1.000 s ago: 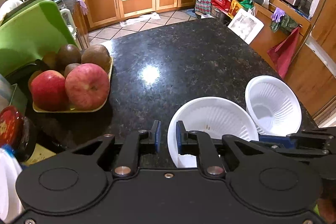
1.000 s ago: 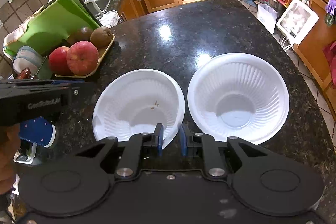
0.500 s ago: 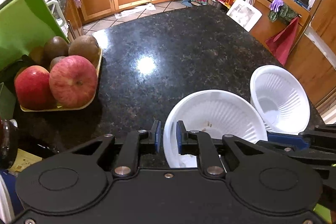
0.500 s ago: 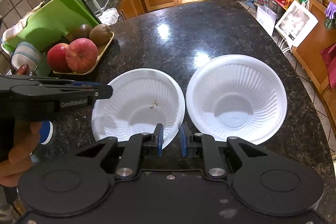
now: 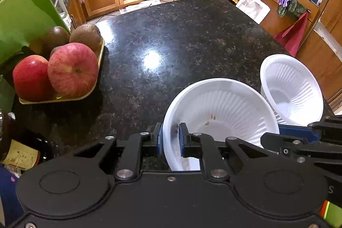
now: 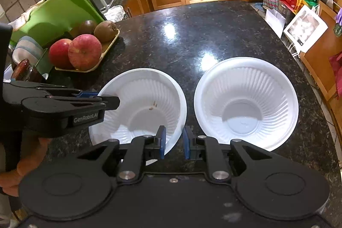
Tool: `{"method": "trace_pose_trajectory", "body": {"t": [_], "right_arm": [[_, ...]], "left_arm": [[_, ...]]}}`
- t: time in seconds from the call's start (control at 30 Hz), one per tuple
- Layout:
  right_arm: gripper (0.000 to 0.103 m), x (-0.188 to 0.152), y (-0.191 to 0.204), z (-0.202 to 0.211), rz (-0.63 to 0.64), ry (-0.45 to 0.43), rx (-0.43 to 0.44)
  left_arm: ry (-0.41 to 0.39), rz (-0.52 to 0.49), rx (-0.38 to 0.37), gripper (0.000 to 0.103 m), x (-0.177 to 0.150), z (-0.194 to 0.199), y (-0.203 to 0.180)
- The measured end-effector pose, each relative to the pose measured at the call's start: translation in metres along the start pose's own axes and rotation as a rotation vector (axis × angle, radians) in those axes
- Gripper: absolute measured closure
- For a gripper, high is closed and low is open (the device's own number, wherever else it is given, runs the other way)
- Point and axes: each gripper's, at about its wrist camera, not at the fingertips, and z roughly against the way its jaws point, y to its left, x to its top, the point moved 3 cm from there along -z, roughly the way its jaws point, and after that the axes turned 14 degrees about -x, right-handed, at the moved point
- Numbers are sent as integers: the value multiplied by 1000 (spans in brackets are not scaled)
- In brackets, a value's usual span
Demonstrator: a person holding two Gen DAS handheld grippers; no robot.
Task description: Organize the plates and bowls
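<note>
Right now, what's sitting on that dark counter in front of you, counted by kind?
White bowls: 2, left bowl and right bowl
Red apples: 2, one beside the other
Kiwis: 2 clearly showing, one and another; more may hide behind them
Fruit tray: 1
Total: 7

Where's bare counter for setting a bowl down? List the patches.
Free: the dark counter beyond both bowls, bordered by the fruit tray and the far edge. Crowded: the near strip, filled by the speckled bowl, the clean bowl and the left gripper.
</note>
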Motion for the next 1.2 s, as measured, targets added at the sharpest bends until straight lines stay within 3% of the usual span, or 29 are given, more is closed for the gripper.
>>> {"method": "trace_pose_trajectory", "body": {"t": [0.53,0.87,1.2], "right_arm": [[86,-16,9,33,27,-56,39],[89,-28,15,14,7,38,47],[90,-28,18,27,0,-5,64]], "left_arm": [[-36,12,29,83,-24,35,-7],[5,49,55,83,-42,26,-2],[-16,95,35,83,-51,39,3]]}}
